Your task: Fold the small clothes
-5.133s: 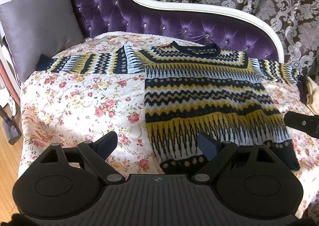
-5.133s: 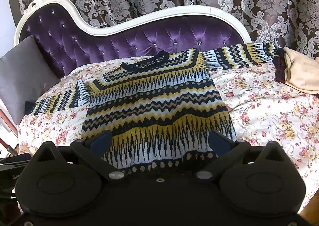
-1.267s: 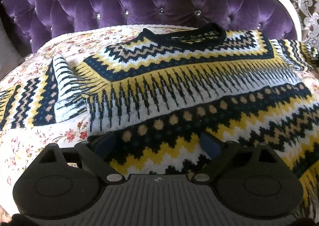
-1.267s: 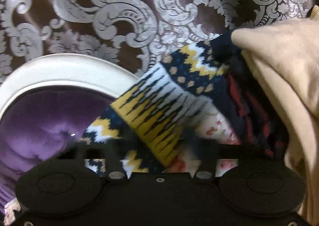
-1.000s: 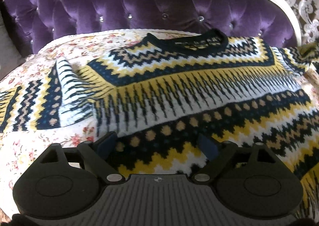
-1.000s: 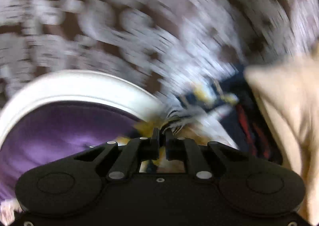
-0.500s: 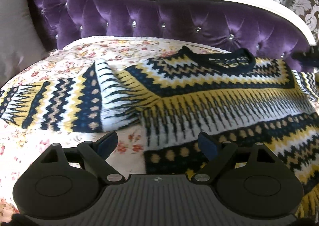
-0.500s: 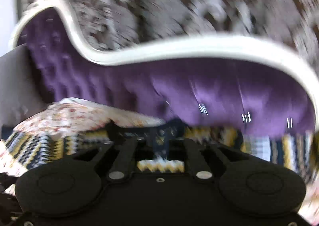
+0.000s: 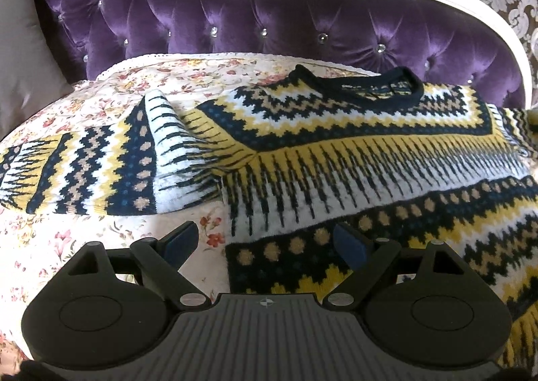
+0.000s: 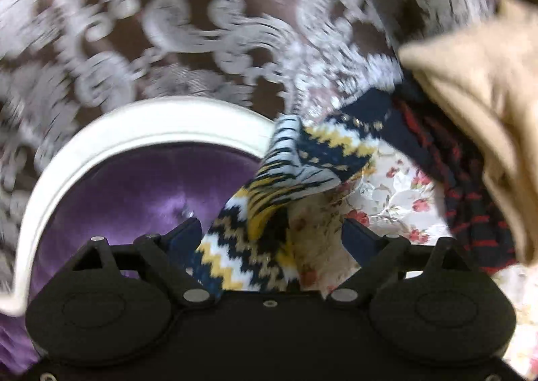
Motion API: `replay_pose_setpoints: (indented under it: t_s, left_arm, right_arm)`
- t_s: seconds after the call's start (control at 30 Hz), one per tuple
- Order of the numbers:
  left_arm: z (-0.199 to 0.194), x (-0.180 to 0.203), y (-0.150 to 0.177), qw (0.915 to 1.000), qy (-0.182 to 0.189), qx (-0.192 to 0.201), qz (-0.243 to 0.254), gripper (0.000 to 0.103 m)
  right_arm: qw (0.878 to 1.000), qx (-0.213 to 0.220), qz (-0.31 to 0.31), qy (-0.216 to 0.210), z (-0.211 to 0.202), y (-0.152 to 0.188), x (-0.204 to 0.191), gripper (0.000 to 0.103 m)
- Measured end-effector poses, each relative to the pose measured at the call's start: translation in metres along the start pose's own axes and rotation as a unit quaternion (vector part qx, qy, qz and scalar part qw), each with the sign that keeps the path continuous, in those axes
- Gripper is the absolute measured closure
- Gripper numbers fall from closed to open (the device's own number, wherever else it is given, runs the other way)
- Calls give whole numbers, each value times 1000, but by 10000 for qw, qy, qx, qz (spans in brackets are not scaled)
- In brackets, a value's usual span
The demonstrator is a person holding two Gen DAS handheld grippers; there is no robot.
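Whereas a second ago the right gripper (image 10: 272,233) was clenched to a narrow slit in a blurred view, its jaws are now opening wide, with the sleeve (image 10: 269,213) of the one yellow, white and navy zigzag-knit sweater (image 9: 336,159) lying loose between them, neither pad pressing on it. Half a second ago that view showed the sweater's collar; now it faces the sleeve end again, as it did before the grip. Ahead and to the right of this gripper lie one beige folded cloth (image 10: 481,105) and, under its edge, one dark red-striped garment (image 10: 454,186), both on the floral bedspread (image 10: 396,189).

Meanwhile the left gripper (image 9: 265,243) is released, jaws wide, exactly as a second ago, nothing between the pads but fabric below. Since that frame its view has slid leftward: the sweater's side edge now sits under it, the other sleeve stretching out ahead to the left. Beyond stand one purple tufted velvet headboard (image 9: 269,17) with a white frame and one grey cushion (image 9: 20,54) at far left.
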State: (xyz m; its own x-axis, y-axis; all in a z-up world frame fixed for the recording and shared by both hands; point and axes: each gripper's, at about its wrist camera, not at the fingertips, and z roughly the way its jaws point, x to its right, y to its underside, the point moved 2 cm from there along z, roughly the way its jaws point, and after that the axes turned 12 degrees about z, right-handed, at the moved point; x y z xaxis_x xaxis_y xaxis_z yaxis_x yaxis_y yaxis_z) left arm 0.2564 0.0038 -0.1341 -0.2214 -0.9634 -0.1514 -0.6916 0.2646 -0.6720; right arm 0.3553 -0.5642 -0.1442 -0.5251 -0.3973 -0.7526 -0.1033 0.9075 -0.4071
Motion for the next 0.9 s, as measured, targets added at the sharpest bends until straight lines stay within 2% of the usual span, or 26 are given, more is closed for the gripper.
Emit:
replay_pose_setpoints:
  t_s: [0.03,0.07,0.1,0.13,0.17,0.2,0.27,0.3,0.37,0.43,0.47,0.5,0.53,0.63,0.67,0.7,0.73,0.77,0.8,0.83,0.87,0.9]
  left_arm:
    - [1,-1,-1,10000,-8,-11,-6,15]
    - [1,-1,-1,10000,-14,-24,-18,15]
    - [1,-2,-2,10000,-13,-36,-28,15]
    - [1,-4,-4,10000,-7,-38,-46,15]
    - [0,-6,-6,10000,-9,-26,-59,15]
    - [-2,-8,-8,10000,-33,-2,-65,15]
    - [-5,-13,-14,9999,-93,39,-87,15]
    - [-6,-16,-18,9999,-92,65,-123,15]
    - [-7,-23,-26,9997,-92,110,-209,15]
    - [-6,-29,-32,9996,-132,136,-219,15]
    - [-5,-32,-35,9995,-160,154,-207,15]
    - [-2,-34,-37,9995,-183,154,-196,15]
    - [1,-37,-38,9995,-193,130,-202,15]
    - [11,-47,-36,9993,-148,25,-328,15]
    - [14,-51,-34,9992,-119,-32,-384,15]
    - [16,-54,-32,9990,-105,-93,-417,15]
    - [19,-58,-30,9989,-93,-156,-441,15]
    - [19,-61,-28,9988,-89,-179,-452,15]
    - [19,-64,-27,9987,-93,-186,-465,15]
    - [18,-67,-26,9986,-98,-179,-488,15]
    - [18,-70,-27,9985,-100,-162,-510,15]
    - [16,-72,-27,9985,-103,-129,-526,15]
  right_arm:
    - [9999,0,113,-70,0,-1,8,12]
    - [9997,-51,221,-134,4,-1,11,17]
    - [9992,-126,329,-172,13,-3,11,34]
    - [9988,-191,413,-195,18,-4,15,45]
    - [9984,-240,452,-243,22,-5,14,85]
    - [9987,-200,403,-228,20,-5,11,90]
    - [9993,139,-313,-135,8,-1,-17,90]
    - [9956,291,-873,-187,-2,6,-38,90]
    - [9779,382,-1983,-547,-26,31,-84,90]
    - [9478,166,-3016,-1019,-53,70,-127,90]
    - [9246,-11,-3606,-1232,-66,97,-146,90]
    - [8975,-213,-4172,-1413,-76,126,-160,90]
    - [8632,-521,-4773,-1563,-85,162,-171,90]
    - [7778,-1270,-5987,-1428,-87,256,-169,89]
    - [7532,-1391,-6293,-1311,-82,280,-162,77]
    - [7322,-1486,-6542,-1176,-78,299,-155,60]
    - [7202,-1560,-6676,-1065,-74,310,-149,54]
    - [7180,-1603,-6689,-1069,-75,316,-143,45]
    - [7236,-1659,-6604,-1131,-78,315,-141,39]
    - [7369,-1723,-6424,-1208,-81,310,-142,38]
    - [7542,-1767,-6192,-1285,-85,301,-144,32]
    - [7756,-1821,-5886,-1372,-87,287,-146,25]
